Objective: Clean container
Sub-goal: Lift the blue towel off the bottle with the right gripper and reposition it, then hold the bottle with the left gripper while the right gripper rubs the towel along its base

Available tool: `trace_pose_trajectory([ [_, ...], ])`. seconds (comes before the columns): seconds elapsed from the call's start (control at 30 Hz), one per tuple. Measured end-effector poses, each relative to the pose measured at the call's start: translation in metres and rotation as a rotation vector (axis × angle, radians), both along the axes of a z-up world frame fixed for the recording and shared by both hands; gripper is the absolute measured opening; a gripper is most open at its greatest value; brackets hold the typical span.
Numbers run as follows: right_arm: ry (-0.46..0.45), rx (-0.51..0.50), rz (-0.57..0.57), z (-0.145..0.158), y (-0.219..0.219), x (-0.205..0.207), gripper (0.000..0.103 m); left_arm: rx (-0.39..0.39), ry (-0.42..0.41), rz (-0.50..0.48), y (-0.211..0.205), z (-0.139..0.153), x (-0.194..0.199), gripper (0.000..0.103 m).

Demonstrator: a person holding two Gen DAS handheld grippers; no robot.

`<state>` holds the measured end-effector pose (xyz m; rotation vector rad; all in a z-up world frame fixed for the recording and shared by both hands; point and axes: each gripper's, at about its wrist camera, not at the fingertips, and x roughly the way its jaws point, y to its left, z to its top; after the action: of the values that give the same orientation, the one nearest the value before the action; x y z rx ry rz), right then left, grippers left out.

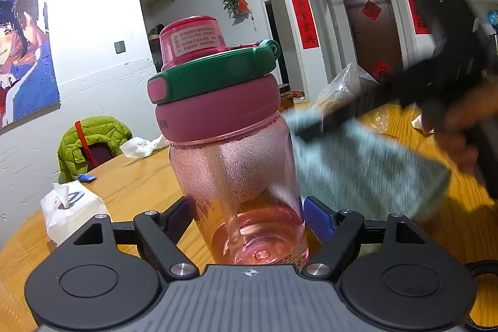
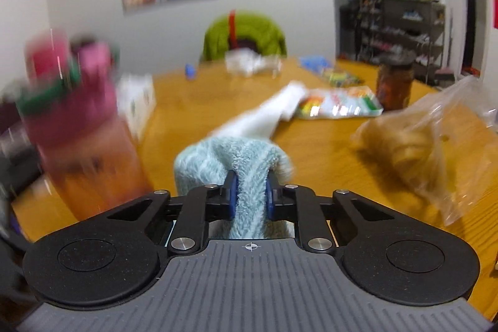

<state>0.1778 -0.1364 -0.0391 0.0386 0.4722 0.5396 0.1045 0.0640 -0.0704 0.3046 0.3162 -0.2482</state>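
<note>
Two grippers engaged: left gripper point(image 1: 249, 218) clamps the pink bottle point(image 1: 232, 145) upright above the wooden table point(image 1: 140, 176); right gripper point(image 2: 250, 196) pinches a blue-grey cloth point(image 2: 232, 159) beside the bottle's shoulder, blurred.

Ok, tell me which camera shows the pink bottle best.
The left wrist view: the pink bottle stands sharp and centred between the left tongs, lid and label readable. The right wrist view shows it only as a motion-blurred shape at the left edge, beside the cloth.
</note>
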Motion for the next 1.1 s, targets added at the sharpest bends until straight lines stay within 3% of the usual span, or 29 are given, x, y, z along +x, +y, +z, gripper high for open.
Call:
trace_pose_trajectory([
  [0.1,-0.024,0.303,0.051,0.016,-0.039,-0.004,0.016,0.001,0.0,0.002,-0.002,0.0,0.0,0.076],
  [0.2,0.026,0.721,0.146,0.01,-0.087,0.003,0.016,0.0,0.0,0.002,-0.003,0.0,-0.001,0.076],
  [0.27,0.146,0.961,0.214,-0.009,-0.104,0.019,0.016,0.0,0.0,0.002,-0.003,0.0,-0.001,0.076],
  [0.33,0.318,1.103,0.289,-0.034,-0.103,0.04,0.017,-0.001,-0.001,0.001,-0.003,0.0,-0.001,0.076],
  [0.4,0.44,1.087,0.32,-0.051,-0.085,0.052,0.017,-0.001,0.0,0.0,-0.002,0.0,0.0,0.076],
  [0.47,0.503,0.938,0.319,-0.055,-0.059,0.053,0.017,-0.002,-0.002,0.002,-0.003,0.0,0.001,0.076],
  [0.57,0.556,0.713,0.233,-0.061,-0.032,0.05,0.019,-0.004,0.0,0.007,-0.003,-0.001,0.002,0.076],
  [0.63,0.593,0.621,0.189,-0.068,-0.025,0.052,0.019,-0.004,0.0,0.009,-0.004,-0.001,0.002,0.076],
  [0.77,0.483,0.406,0.166,-0.056,-0.008,0.039,0.021,-0.003,-0.001,0.01,-0.008,-0.001,0.0,0.076],
  [0.87,0.399,0.444,0.2,-0.039,-0.009,0.032,0.021,-0.003,-0.001,0.01,-0.01,-0.001,-0.002,0.076],
  [0.97,0.345,0.655,0.287,-0.025,-0.033,0.033,0.021,0.001,-0.003,0.006,-0.01,-0.001,-0.003,0.076],
  [1.07,0.37,0.714,0.311,-0.026,-0.033,0.039,0.021,0.003,-0.005,0.001,-0.009,-0.001,-0.005,0.076],
  [1.1,0.393,0.684,0.3,-0.03,-0.027,0.042,0.021,0.002,-0.004,-0.001,-0.009,0.0,-0.005,0.076],
])
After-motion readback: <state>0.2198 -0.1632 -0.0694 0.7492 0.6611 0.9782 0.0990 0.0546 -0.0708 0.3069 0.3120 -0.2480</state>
